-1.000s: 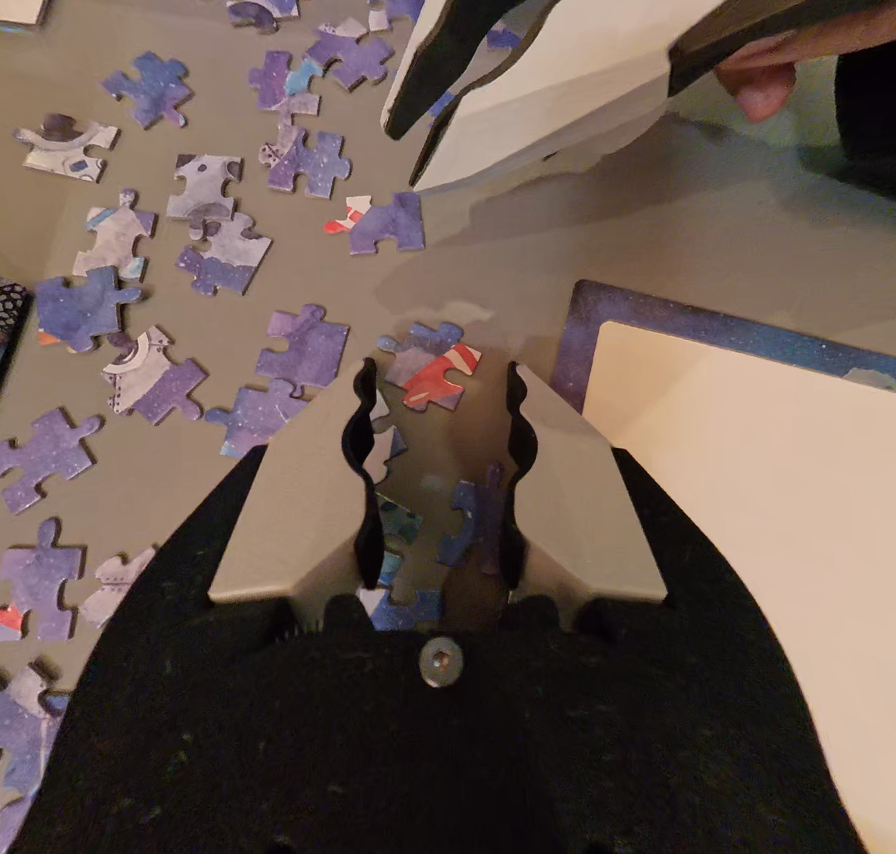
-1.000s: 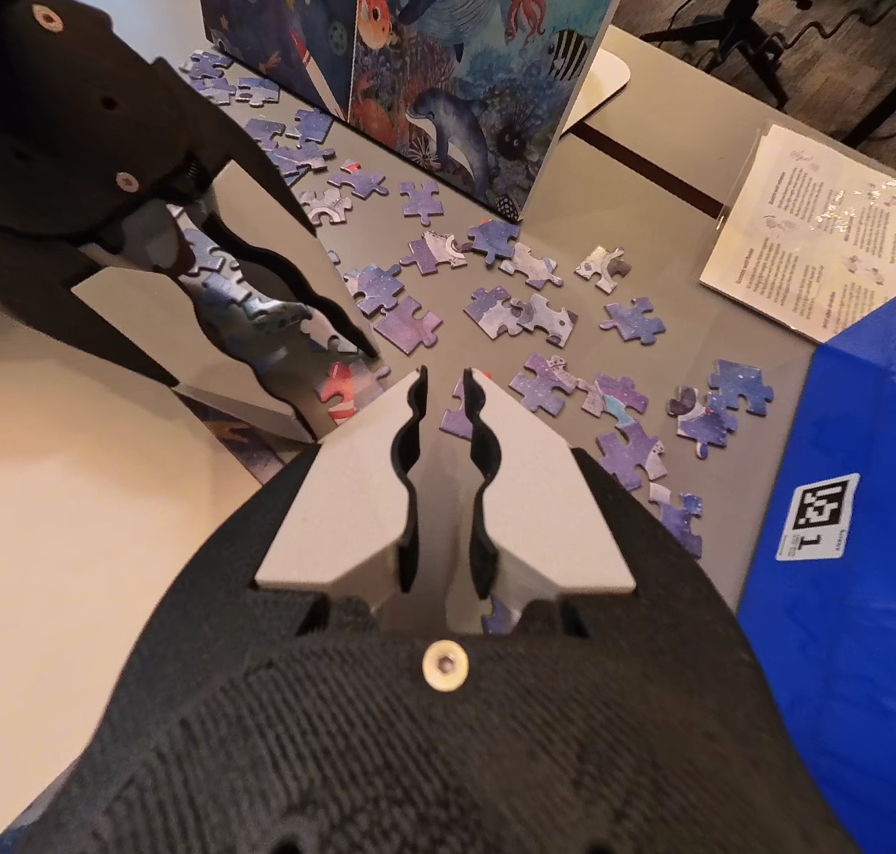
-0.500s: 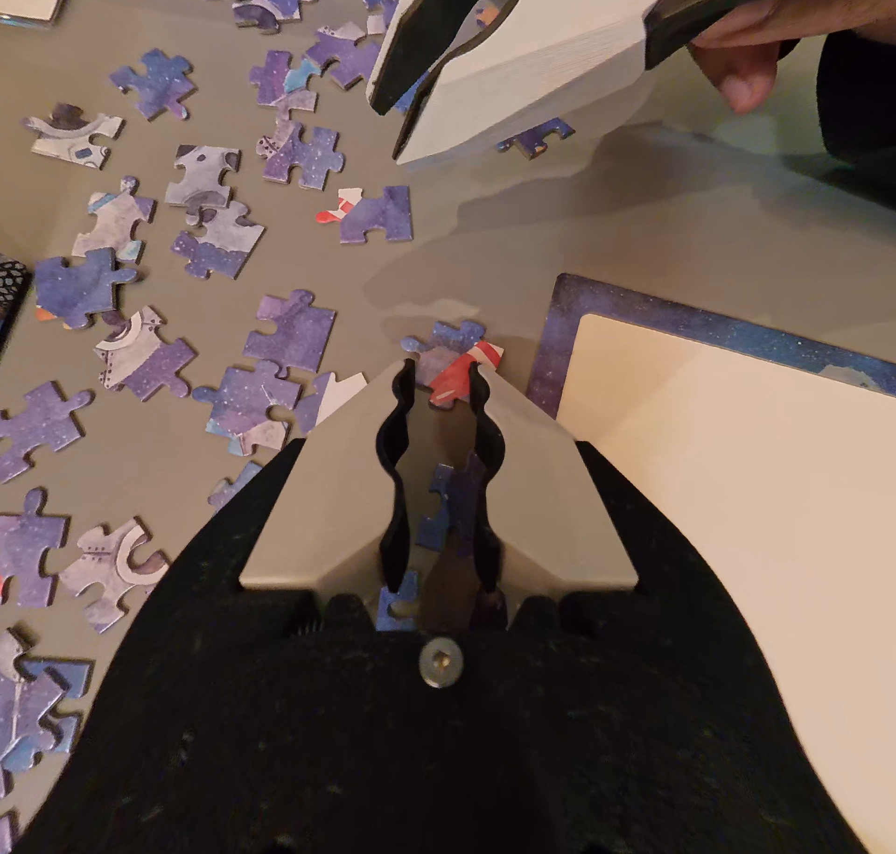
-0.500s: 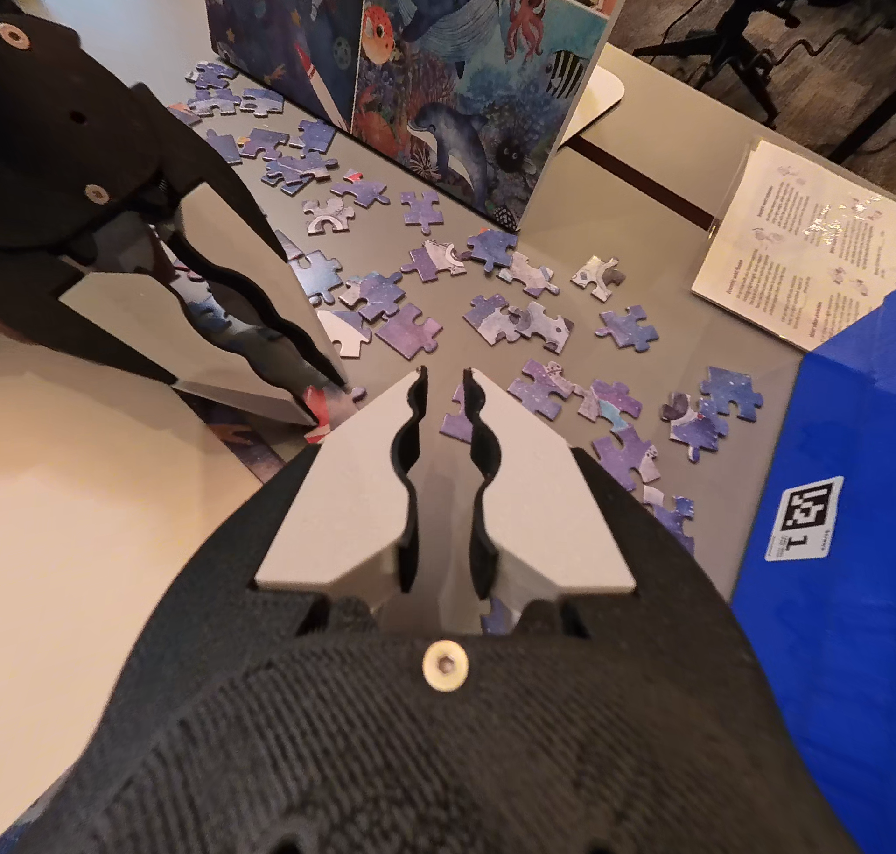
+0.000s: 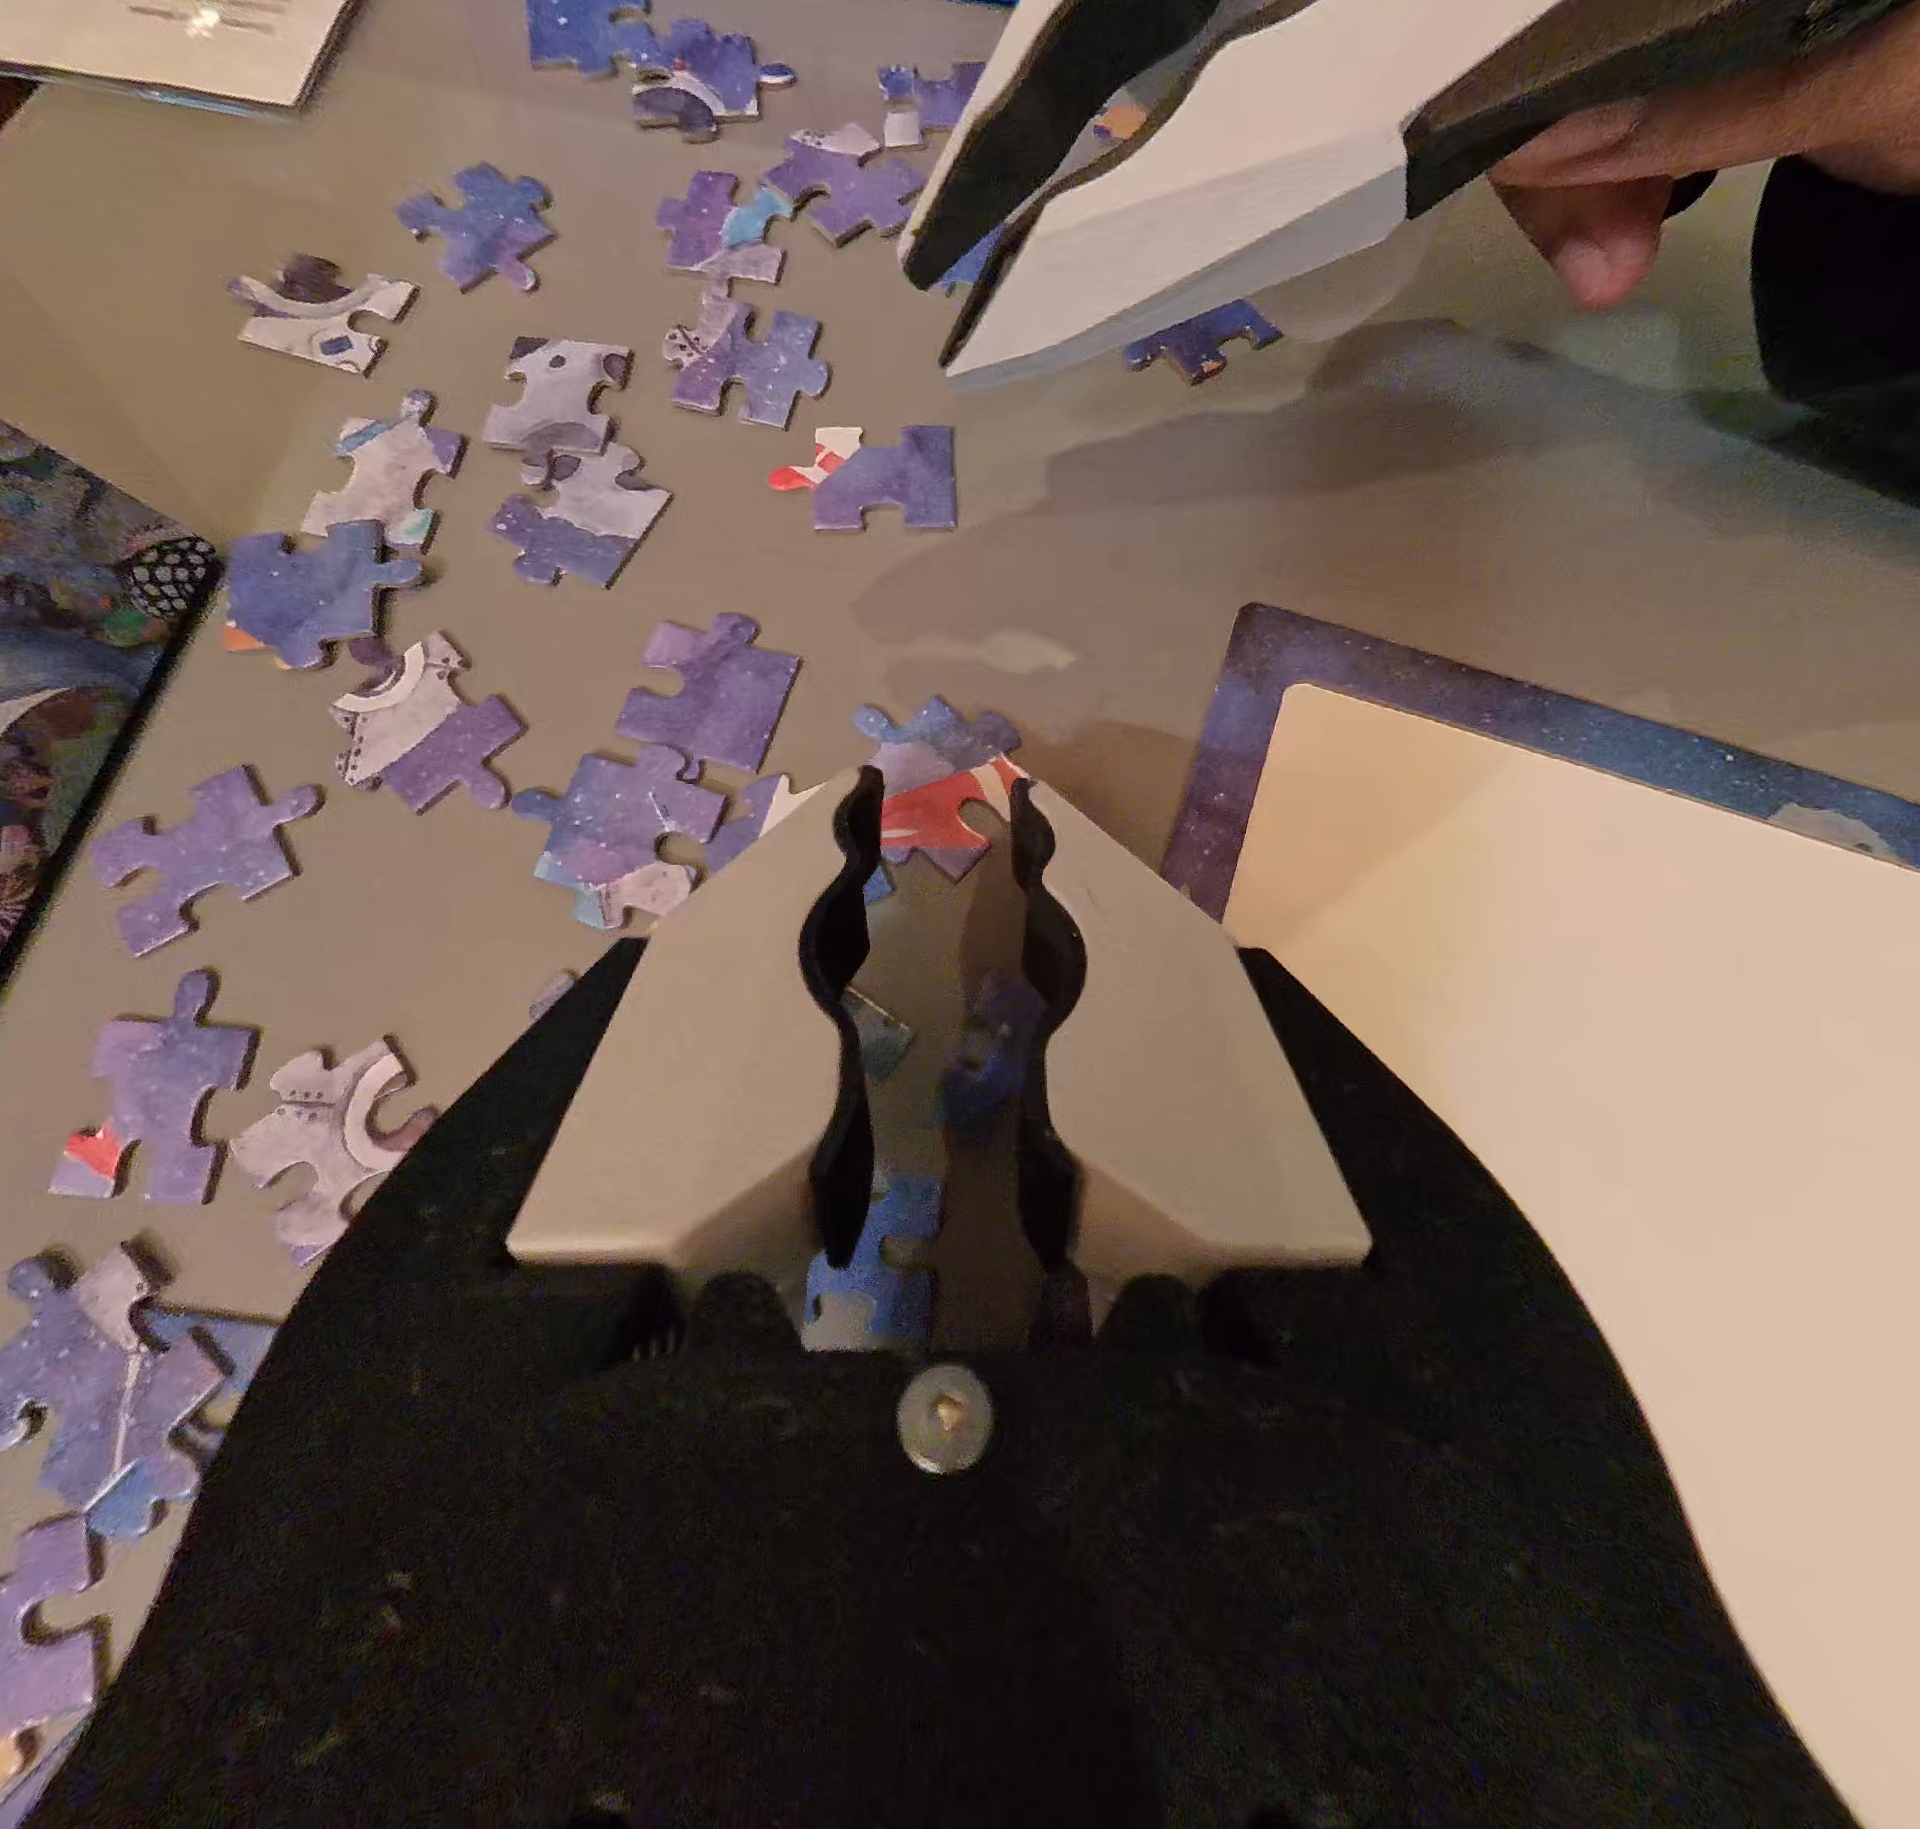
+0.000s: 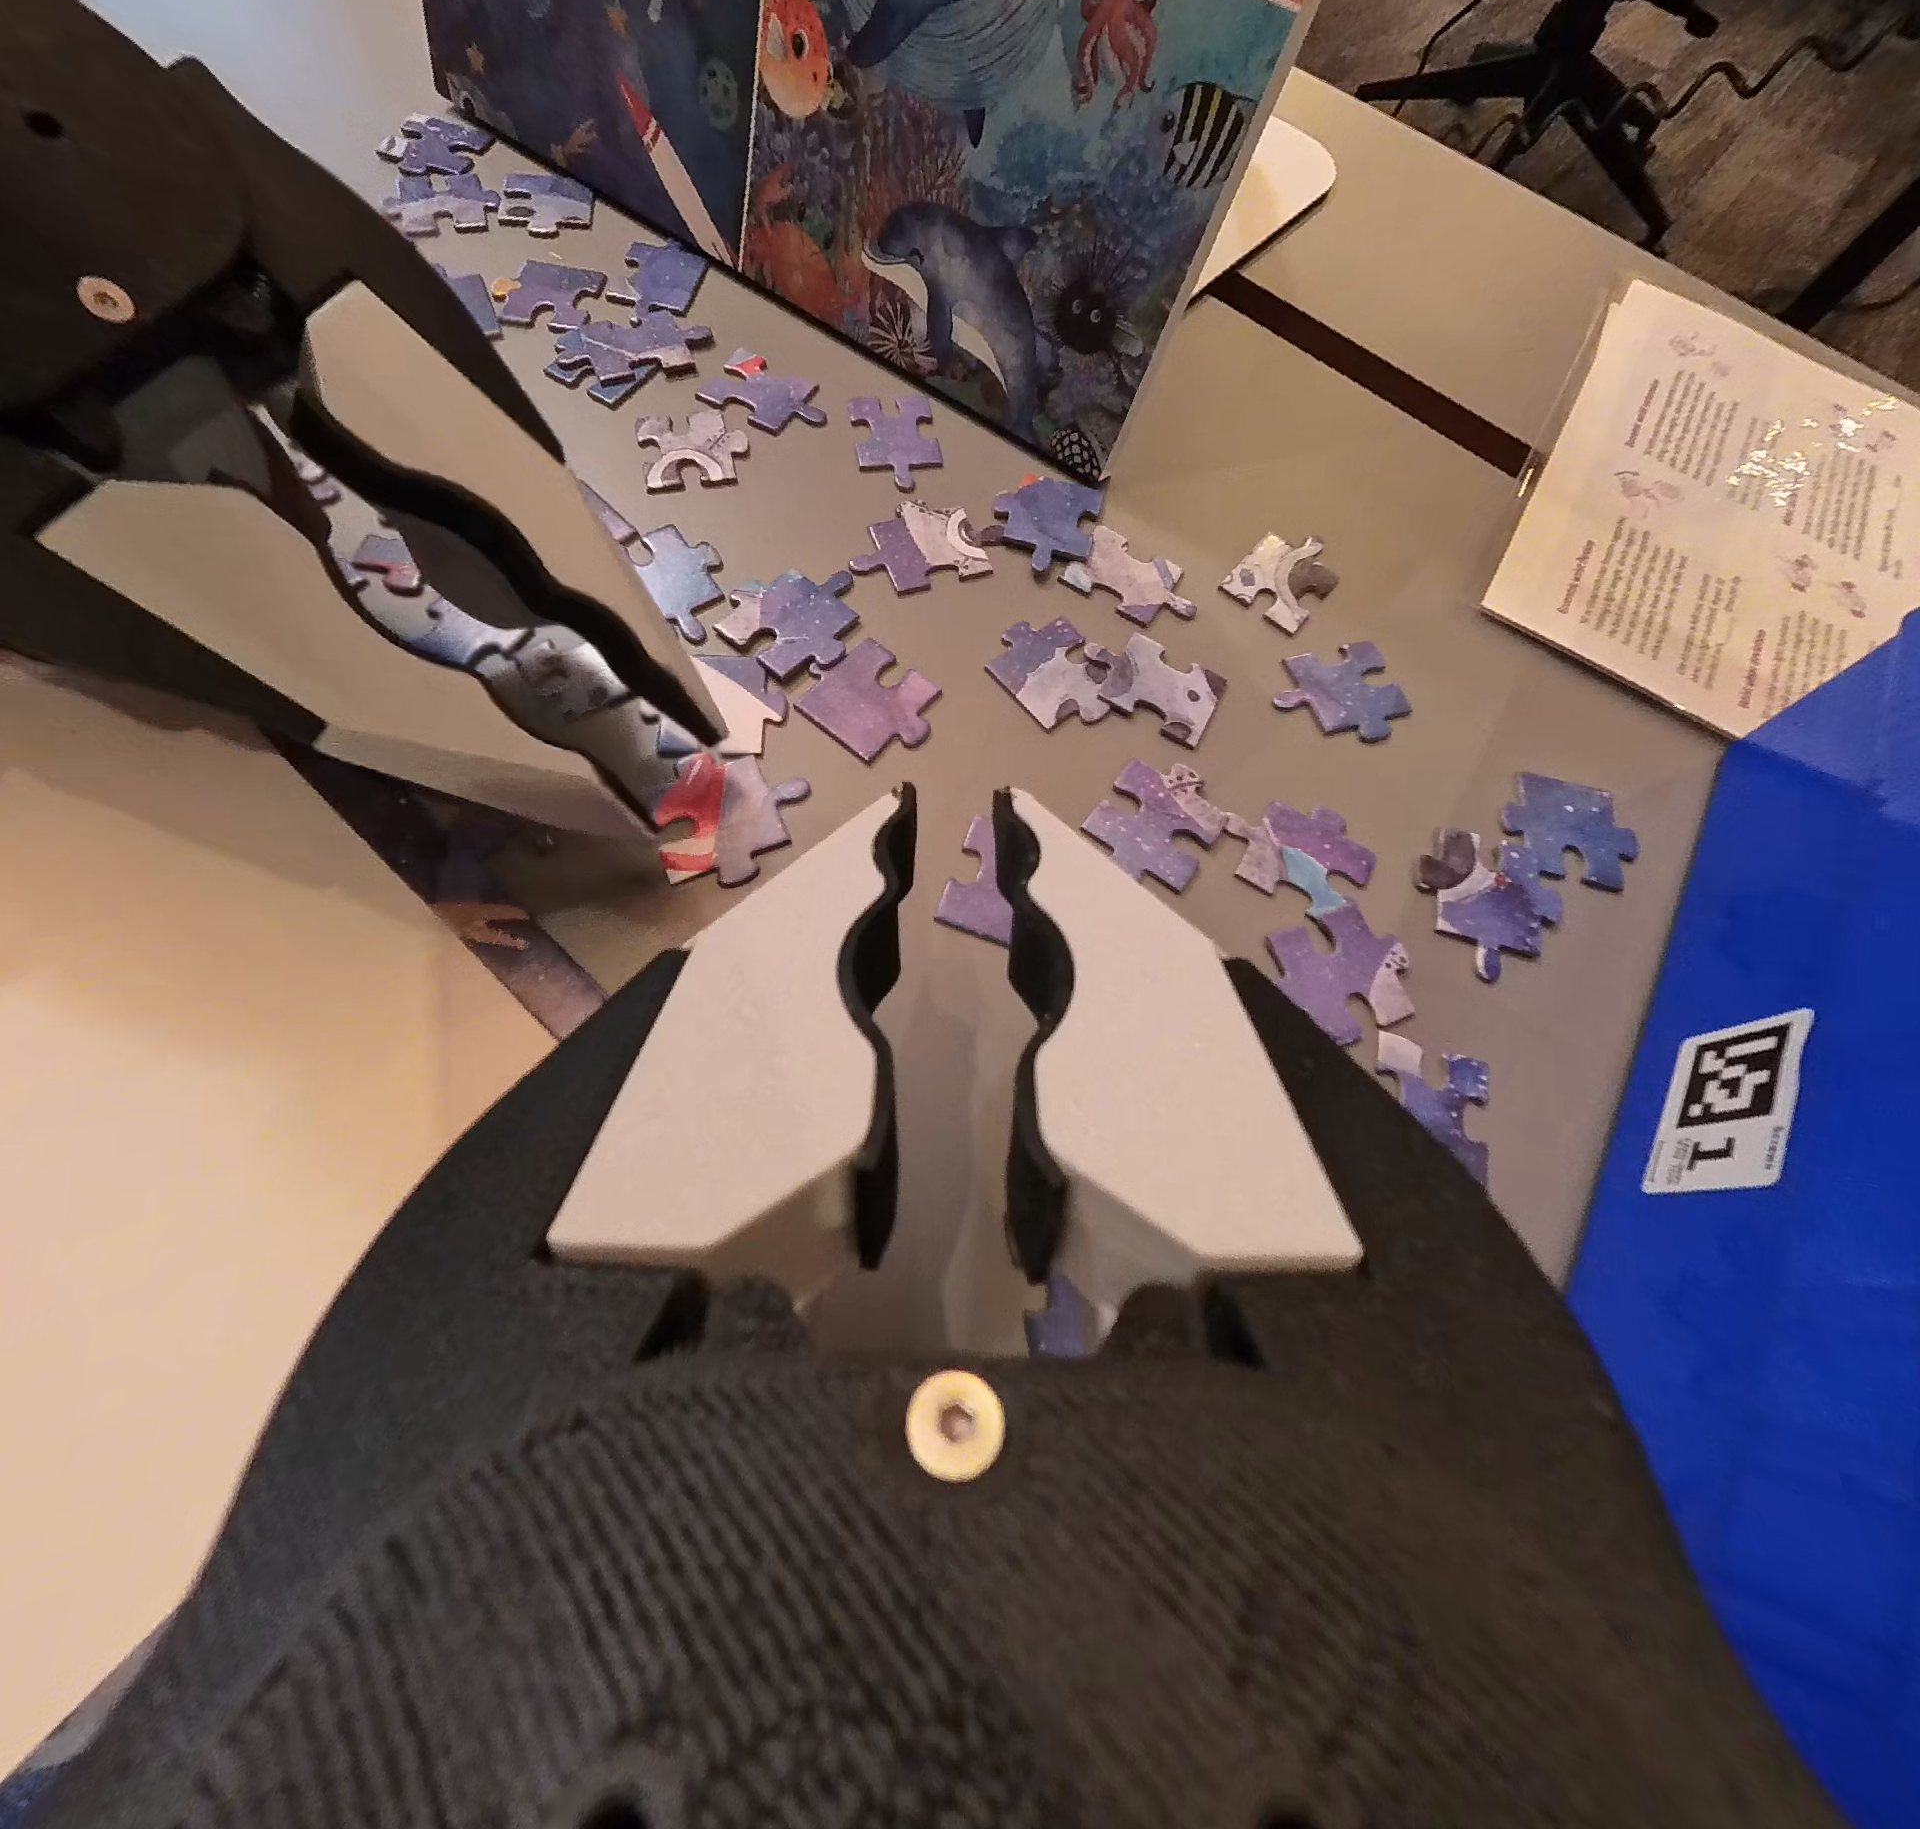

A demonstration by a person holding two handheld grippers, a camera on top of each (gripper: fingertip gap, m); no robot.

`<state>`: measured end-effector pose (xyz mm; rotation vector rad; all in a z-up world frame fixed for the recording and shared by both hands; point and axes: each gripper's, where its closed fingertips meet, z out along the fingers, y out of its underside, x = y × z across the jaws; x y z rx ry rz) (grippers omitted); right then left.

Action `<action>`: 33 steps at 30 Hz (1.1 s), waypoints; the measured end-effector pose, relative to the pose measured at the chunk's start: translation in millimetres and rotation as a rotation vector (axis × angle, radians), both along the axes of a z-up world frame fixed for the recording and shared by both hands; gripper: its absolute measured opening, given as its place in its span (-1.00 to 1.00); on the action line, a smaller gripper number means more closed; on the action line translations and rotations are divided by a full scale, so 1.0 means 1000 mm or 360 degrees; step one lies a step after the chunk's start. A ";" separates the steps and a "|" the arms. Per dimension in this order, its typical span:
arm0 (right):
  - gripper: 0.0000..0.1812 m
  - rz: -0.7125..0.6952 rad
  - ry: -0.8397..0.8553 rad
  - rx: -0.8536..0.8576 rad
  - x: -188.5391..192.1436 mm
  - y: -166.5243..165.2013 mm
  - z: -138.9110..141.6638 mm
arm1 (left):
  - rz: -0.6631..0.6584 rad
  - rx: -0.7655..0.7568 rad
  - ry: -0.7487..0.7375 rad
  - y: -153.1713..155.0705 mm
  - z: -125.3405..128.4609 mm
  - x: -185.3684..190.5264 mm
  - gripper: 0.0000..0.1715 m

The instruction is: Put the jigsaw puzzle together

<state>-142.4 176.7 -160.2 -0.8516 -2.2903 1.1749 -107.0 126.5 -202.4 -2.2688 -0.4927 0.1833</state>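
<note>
Several loose purple and blue puzzle pieces point(image 6: 868, 699) lie scattered on the grey table point(image 5: 1195, 491). A cream puzzle board with a starry purple border point(image 5: 1210, 740) lies at the right in the left wrist view and also shows in the right wrist view point(image 6: 208, 1052). My left gripper point(image 5: 943, 792) is low at the table, its fingertips closed on the edges of a red-and-purple piece point(image 5: 940, 818) next to the board's corner. The right wrist view shows the left gripper point(image 6: 688, 777) on that piece point(image 6: 727, 813). My right gripper point(image 6: 951, 797) is empty with a narrow gap, hovering nearby point(image 5: 932, 309).
A picture-covered puzzle box point(image 6: 987, 169) stands at the back of the pieces. A printed sheet point(image 6: 1714, 512) and a blue box with a marker tag point(image 6: 1766, 1260) are at the right. A hand point(image 5: 1600, 210) holds the right gripper. Chair bases point(image 6: 1558, 65) stand beyond the table. Left tips to right tips: about 8 cm.
The left jaws narrowed from wide open onto the red-and-purple piece. That piece has slid a little away from the board corner. The right gripper has hardly moved.
</note>
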 end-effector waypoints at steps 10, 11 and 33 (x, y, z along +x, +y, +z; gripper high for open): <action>-0.90 -0.0046 0.0055 0.0016 -0.004 0.007 0.006 | -0.0046 -0.0078 -0.0048 0.001 -0.012 -0.005 -0.47; -0.94 -0.0083 0.0108 0.0007 -0.008 0.012 0.011 | -0.0032 -0.0078 -0.0048 0.002 -0.013 -0.006 -0.47; -0.79 0.0013 -0.0005 -0.0104 0.000 -0.003 0.005 | 0.0401 0.0002 0.0106 -0.087 0.026 -0.020 -0.52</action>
